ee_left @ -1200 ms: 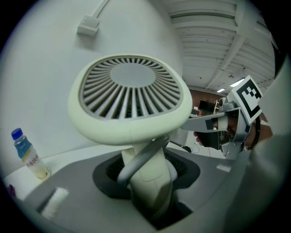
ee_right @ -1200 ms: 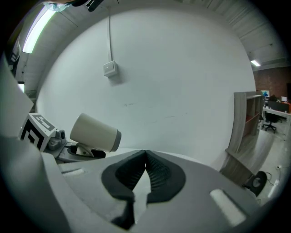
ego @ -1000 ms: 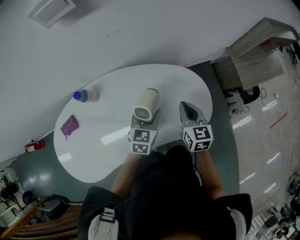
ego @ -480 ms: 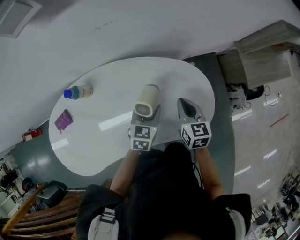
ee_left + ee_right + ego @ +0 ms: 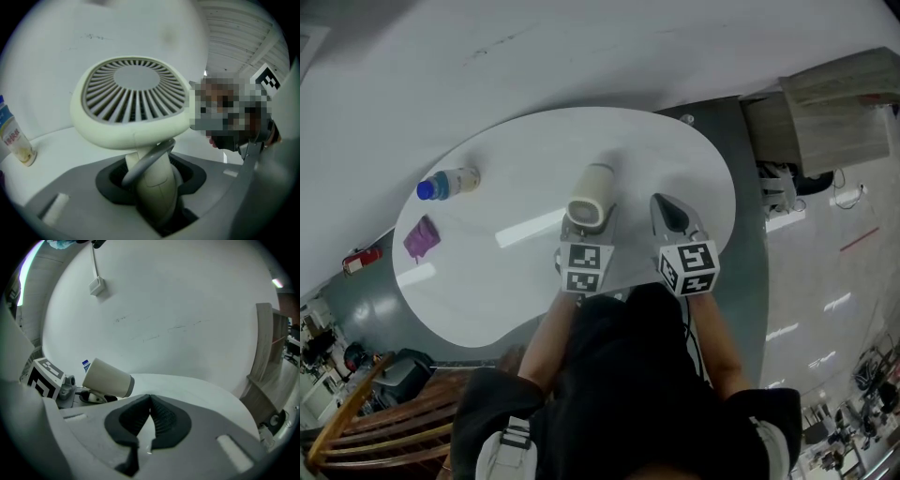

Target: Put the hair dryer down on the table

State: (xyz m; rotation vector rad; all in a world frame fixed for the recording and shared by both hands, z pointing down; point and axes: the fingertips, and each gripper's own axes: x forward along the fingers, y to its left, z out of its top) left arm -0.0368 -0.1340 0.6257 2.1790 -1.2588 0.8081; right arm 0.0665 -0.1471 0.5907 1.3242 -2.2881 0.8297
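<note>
The left gripper (image 5: 154,180) is half closed on the hair dryer's (image 5: 131,101) handle, with the barrel just above its jaws, over the table (image 5: 478,281). It looks like stiff, smooth plastic and probably top-heavy, so the handle suits. The right gripper (image 5: 150,404) alongside is closed and empty.

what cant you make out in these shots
- Hair dryer handle's lower end: left gripper view, sunk in the left gripper.
- Bottle label: cut by that view's left edge; too small in head view.
- Purple thing: head view, too small to identify.
</note>
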